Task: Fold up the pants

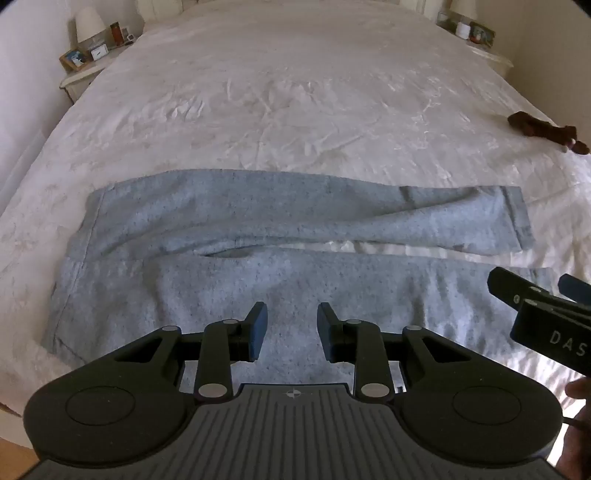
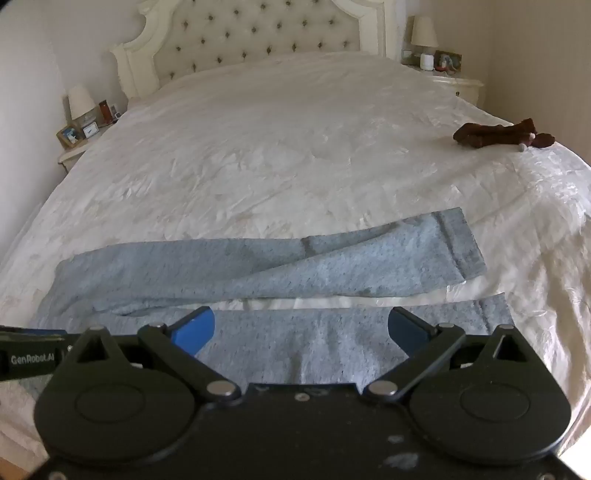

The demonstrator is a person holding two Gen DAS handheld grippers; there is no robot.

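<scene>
- Grey pants lie flat across the near end of a bed covered in white bedding; waistband toward the left, both legs running to the right.
- Far leg: cuff angled up and away; a strip of white bedding shows between the two legs.
- Near leg: cuff at the right, lying straight along the bed's near edge.
- Left gripper: jaws narrowly parted, nothing between them; poised above the near leg, pointing steeply down.
- Right gripper: jaws spread wide, empty; hovers over the near leg toward the cuff end.
- Brown plush toy: rests on the bed's right side, well apart from the pants.
- Nightstand with lamp: beside the bed's far left corner.
</scene>
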